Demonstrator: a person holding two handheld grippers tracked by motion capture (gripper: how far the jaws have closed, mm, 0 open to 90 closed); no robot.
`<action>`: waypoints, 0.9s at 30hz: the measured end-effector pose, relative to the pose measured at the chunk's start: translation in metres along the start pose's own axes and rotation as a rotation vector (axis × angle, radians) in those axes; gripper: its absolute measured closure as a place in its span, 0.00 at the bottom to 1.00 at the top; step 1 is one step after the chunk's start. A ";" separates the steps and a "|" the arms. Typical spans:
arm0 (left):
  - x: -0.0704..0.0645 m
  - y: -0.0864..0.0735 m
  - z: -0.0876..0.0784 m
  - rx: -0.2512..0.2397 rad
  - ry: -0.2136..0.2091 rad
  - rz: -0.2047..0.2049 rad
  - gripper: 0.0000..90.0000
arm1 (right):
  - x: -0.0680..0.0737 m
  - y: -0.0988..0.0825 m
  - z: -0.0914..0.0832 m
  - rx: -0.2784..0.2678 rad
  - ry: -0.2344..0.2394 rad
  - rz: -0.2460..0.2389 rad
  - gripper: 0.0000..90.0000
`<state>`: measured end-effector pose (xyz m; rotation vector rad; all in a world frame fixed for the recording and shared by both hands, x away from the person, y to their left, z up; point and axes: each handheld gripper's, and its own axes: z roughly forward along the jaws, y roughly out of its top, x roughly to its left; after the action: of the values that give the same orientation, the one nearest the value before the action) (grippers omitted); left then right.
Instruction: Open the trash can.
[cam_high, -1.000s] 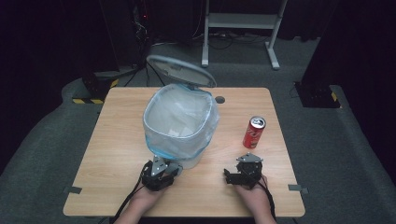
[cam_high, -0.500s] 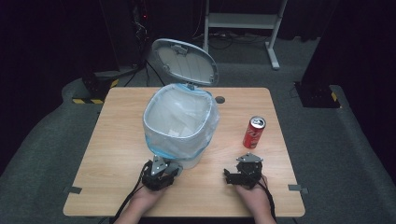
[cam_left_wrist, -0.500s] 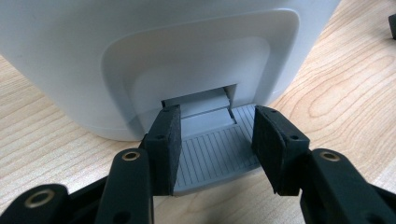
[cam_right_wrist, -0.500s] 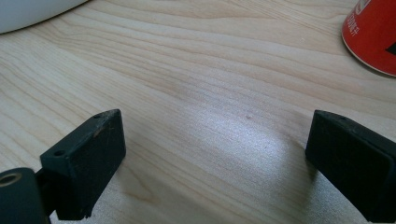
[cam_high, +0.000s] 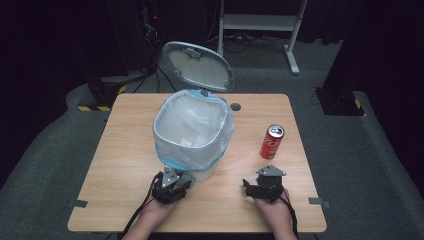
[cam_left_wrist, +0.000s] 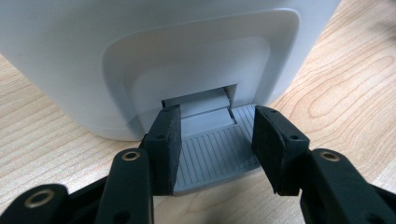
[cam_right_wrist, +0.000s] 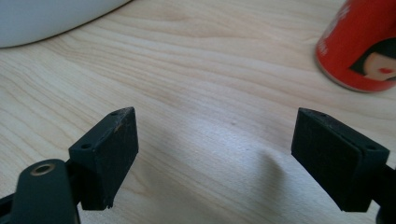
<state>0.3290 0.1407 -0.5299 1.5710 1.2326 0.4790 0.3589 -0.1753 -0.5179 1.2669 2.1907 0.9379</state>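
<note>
1. On the table (cam_high: 125, 150), high view: a white bin (cam_high: 192, 135) with a clear liner stands mid-table, its lid (cam_high: 199, 65) tipped up and back on the far side. A red can (cam_high: 271, 141) stands upright, apart from the bin on its right. The left gripper (cam_high: 172, 184) sits at the bin's near base; the right gripper (cam_high: 263, 186) rests on the near right of the table. The can lies forward of the right gripper, just off to its right, long axis vertical. The right hand is clearly the nearer one to it.

2. Left gripper view: the left gripper (cam_left_wrist: 216, 140) has its jaws part-spread, one at each side of the grey ribbed pedal (cam_left_wrist: 215, 156) at the bin (cam_left_wrist: 140, 51) foot. The pads straddle the pedal; I cannot tell whether they touch it. With the lid up, my guess is that the pedal is pressed down.

3. Right gripper view: the right gripper (cam_right_wrist: 217, 140) has its jaws spread wide, with nothing between them but bare wood. The can (cam_right_wrist: 362, 44) is ahead and to the upper right, near but outside the jaw line. Judgement: a reach forward with a slight swing right would bracket it.
</note>
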 end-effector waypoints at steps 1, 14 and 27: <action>0.000 0.000 0.000 0.000 0.000 0.000 0.58 | 0.000 0.000 -0.002 -0.008 -0.009 -0.002 0.16; 0.001 0.000 0.000 0.007 -0.002 0.003 0.58 | -0.017 -0.002 -0.025 -0.113 -0.093 0.056 0.15; 0.000 0.000 0.000 -0.005 0.000 -0.006 0.58 | -0.030 0.006 -0.032 -0.144 -0.132 0.100 0.15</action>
<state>0.3291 0.1405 -0.5301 1.5624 1.2348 0.4773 0.3556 -0.2097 -0.4903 1.3397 1.9393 1.0015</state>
